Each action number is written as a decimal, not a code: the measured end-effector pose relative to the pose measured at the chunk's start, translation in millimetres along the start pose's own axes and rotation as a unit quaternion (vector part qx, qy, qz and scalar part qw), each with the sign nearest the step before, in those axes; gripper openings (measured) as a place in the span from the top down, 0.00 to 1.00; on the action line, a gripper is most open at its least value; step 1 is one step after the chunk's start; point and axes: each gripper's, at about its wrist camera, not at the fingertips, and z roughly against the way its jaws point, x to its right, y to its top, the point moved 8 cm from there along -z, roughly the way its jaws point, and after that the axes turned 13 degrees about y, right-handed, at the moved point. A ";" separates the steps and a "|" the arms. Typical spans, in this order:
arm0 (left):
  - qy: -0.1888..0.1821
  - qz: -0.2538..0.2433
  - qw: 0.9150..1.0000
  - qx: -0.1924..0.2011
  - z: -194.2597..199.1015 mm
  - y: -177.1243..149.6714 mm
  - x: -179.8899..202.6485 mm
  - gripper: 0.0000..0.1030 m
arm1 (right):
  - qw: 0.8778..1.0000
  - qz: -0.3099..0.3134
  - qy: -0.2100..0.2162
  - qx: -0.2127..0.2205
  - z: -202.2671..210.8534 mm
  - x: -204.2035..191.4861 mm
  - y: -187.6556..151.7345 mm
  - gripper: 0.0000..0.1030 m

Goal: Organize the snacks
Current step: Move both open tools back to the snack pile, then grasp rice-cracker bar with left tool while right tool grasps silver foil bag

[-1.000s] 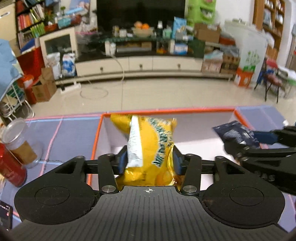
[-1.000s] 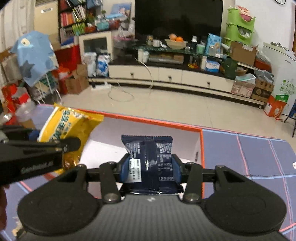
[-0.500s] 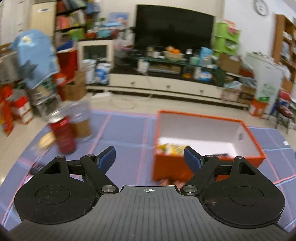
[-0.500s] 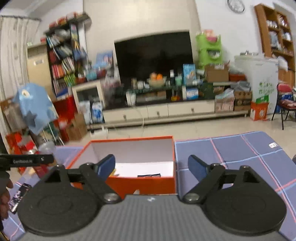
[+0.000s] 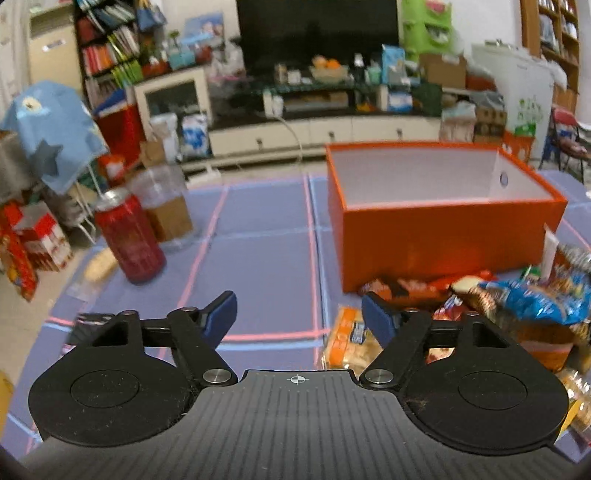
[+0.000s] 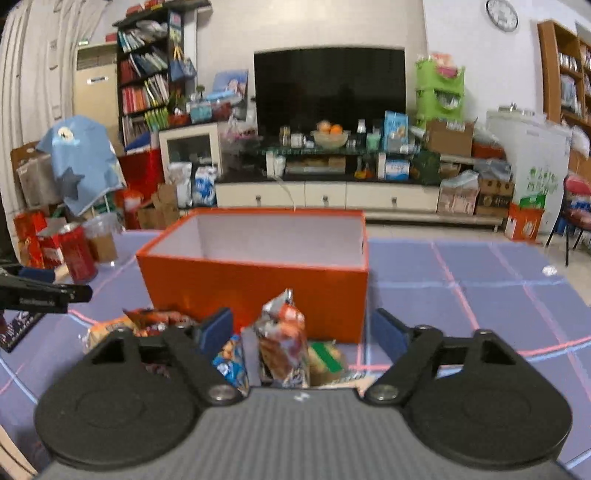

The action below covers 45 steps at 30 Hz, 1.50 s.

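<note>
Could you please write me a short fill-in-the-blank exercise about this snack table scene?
1. The big open box on the table is ____ outside.
2. The loose snack packets lie in front of the box, on the ____ side nearest the camera.
3. The can beside the clear cup is ____.
4. Both the left tool and the right tool hold ____.

Missing words: orange; table; red; nothing

We are in a home living room. At the top centre of the frame we see a large dark television [image 6: 328, 88] above a low white cabinet [image 6: 325, 195] crowded with a fruit bowl [image 6: 330, 134] and cartons. At the upper left stands a packed bookshelf [image 6: 147, 81]; cardboard boxes [image 6: 448, 138] sit right of centre, and a wall clock [image 6: 501, 14] hangs at the upper right.
</note>
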 end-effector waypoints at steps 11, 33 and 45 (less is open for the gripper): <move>-0.039 -0.041 0.998 -0.013 -24.3 -17.5 16.0 0.78 | 0.999 0.003 0.000 -0.054 -43.8 -7.9 -16.5 0.45; -0.088 -0.060 0.992 -0.071 -32.6 -32.9 44.8 1.00 | 0.994 -0.021 0.017 -0.105 -56.5 -4.7 -33.8 0.51; -0.064 -0.053 0.995 -0.060 -20.2 -25.7 47.8 1.00 | 0.993 -0.026 0.028 -0.113 -59.1 -3.4 -31.9 0.56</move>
